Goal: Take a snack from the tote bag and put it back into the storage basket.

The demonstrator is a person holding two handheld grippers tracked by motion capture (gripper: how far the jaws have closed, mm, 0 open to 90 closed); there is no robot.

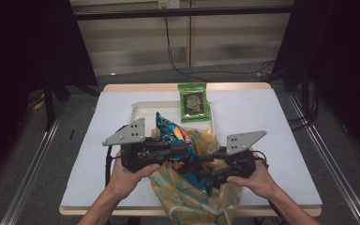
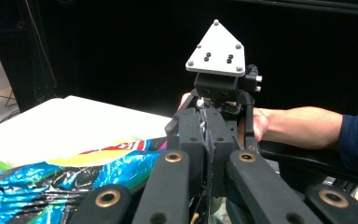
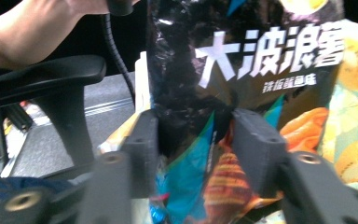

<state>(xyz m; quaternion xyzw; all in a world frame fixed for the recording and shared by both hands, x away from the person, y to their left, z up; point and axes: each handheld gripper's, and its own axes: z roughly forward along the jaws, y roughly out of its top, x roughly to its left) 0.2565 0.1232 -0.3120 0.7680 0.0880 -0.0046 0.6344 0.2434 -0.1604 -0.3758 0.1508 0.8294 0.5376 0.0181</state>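
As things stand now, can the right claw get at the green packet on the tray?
Probably not directly: the right claw has the chip bag between its jaws, and that bag stands between it and the green packet on the tray.

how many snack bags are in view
2: a blue chip bag held between both grippers over the cloth bag, and a green bag on the tray's far edge. More may be hidden.

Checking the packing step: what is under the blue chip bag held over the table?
A yellow fruit-print bag lies beneath the blue chip bag, on the white table cover. Its opening and contents are covered by the chip bag and both hand-held grippers.
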